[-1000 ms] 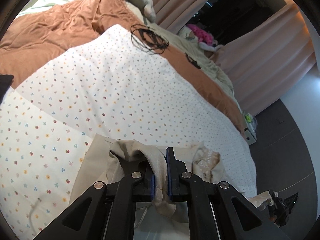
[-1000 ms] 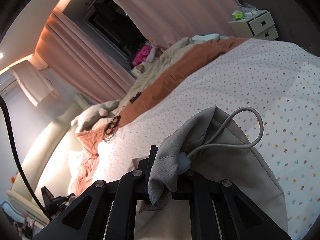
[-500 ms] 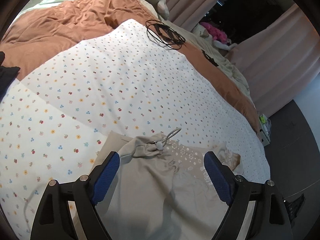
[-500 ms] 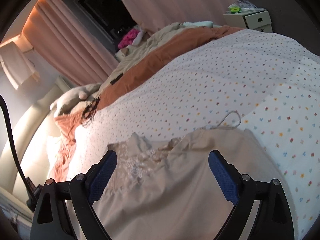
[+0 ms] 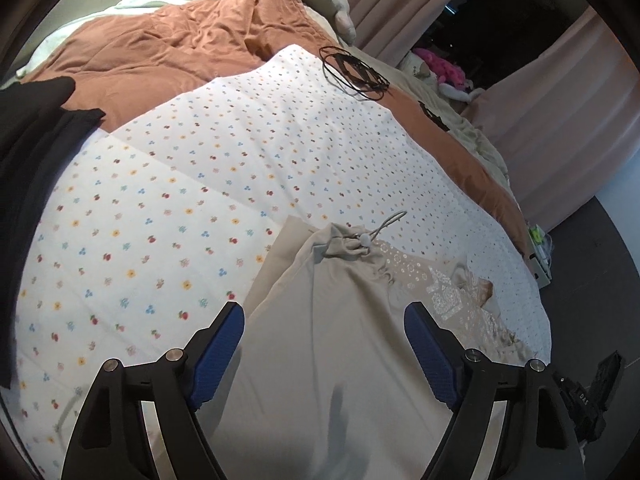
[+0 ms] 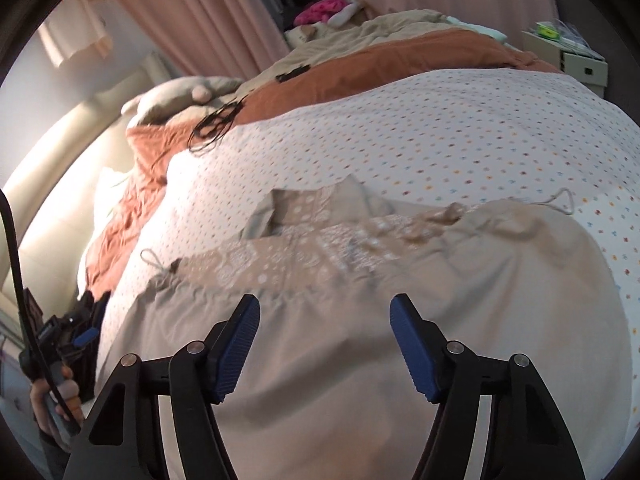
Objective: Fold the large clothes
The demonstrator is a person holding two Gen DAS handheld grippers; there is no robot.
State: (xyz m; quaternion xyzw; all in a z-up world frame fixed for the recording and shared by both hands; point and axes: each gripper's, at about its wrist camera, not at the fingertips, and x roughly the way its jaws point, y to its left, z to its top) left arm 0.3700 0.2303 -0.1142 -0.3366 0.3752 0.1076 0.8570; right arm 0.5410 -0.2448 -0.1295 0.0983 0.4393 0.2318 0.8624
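Both grippers, left (image 5: 324, 346) and right (image 6: 325, 346), gape empty over the beige garment (image 5: 344, 352) on the bed (image 5: 168, 184), their jaws just narrowing. They should pinch 2 matching hem corners.

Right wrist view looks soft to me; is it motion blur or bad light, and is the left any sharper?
Right wrist view: the beige garment and its lace band are smeared, while the gripper itself stays crisp, so it looks like motion blur; strong warm glare washes out the headboard at left. Left wrist view: sharp, evenly lit, drawstring toggle clearly readable; fisheye bends the floral sheet.
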